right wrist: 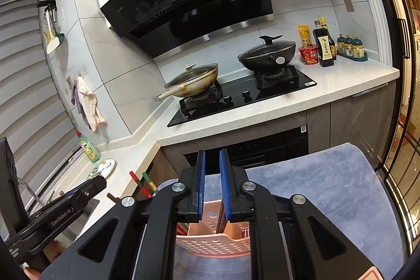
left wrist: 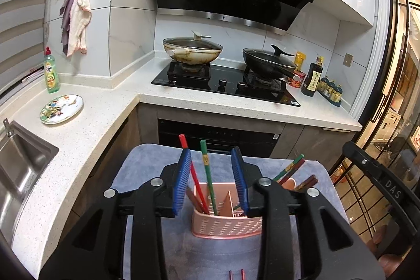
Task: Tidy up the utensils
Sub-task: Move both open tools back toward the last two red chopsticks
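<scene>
Above the pink utensil holder (left wrist: pixel 225 223), upright chopsticks (left wrist: pixel 208 175) fill the left compartment and block a straight drop there; more lean out at the right (left wrist: pixel 288 169). The grey mat (right wrist: pixel 328 188) lies open to the right, while the counter edge (left wrist: pixel 86 148) crowds the left.

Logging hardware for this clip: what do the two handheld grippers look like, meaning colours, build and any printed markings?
Both match: matte black angular linkage arms with triangular cut-outs and silver round pivot bolts, each ending in two flat blue ribbed pads. That holds for the left gripper and right gripper. White lettering shows on their bodies: "GenRobot.AI" on the left, "DAS" on the right. No cables visible.
</scene>
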The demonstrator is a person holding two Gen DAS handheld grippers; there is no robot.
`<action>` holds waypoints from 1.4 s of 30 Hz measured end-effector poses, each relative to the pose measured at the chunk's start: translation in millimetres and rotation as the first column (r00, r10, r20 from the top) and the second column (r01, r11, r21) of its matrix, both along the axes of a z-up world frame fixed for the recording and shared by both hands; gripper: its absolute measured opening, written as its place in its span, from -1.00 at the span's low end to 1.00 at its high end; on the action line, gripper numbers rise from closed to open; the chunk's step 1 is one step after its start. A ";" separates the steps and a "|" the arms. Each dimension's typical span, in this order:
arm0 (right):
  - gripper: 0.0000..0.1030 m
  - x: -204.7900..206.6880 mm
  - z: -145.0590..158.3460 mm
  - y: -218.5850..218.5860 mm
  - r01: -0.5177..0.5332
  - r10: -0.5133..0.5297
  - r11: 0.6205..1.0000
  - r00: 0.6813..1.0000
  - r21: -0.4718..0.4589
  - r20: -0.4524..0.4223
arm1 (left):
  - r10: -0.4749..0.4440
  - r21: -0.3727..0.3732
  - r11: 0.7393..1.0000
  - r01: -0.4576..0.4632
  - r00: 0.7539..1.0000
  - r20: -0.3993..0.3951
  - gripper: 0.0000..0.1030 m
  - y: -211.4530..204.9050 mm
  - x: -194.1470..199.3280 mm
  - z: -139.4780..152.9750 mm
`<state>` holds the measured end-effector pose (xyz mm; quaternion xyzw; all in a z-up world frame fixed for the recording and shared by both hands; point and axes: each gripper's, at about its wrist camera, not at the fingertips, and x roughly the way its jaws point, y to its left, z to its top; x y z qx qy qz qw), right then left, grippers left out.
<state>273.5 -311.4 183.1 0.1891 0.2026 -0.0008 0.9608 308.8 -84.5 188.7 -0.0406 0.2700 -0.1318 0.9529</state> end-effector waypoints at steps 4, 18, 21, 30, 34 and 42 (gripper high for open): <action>-0.74 -21.5 -2.0 6.6 -0.019 0.019 1.000 1.000 -0.014 -0.005 | 0.006 0.004 1.000 -0.006 1.000 -0.011 -0.39 6.3 -14.0 -4.2; -0.74 -112.8 -53.7 45.8 -0.097 0.083 0.990 0.989 -0.105 -0.125 | 0.030 0.058 0.998 -0.025 0.996 -0.081 -0.39 34.6 -85.9 -49.5; -0.74 -133.5 -72.9 55.1 -0.116 0.096 0.986 0.981 -0.116 -0.168 | 0.039 0.072 0.997 -0.031 0.993 -0.112 -0.39 42.6 -103.7 -68.9; -0.74 -188.3 -153.6 74.9 -0.172 0.136 0.982 0.931 -0.081 -0.338 | 0.054 0.120 0.992 -0.031 0.979 -0.194 -0.39 52.3 -142.6 -117.7; -0.74 -202.7 -183.4 88.2 -0.201 0.155 0.977 0.906 -0.078 -0.395 | 0.055 0.127 0.992 -0.026 0.972 -0.227 -0.39 55.1 -156.1 -135.2; -0.74 -218.8 -216.8 114.5 -0.242 0.169 0.964 0.877 -0.109 -0.451 | 0.058 0.146 0.989 -0.019 0.962 -0.266 -0.29 56.5 -174.0 -158.4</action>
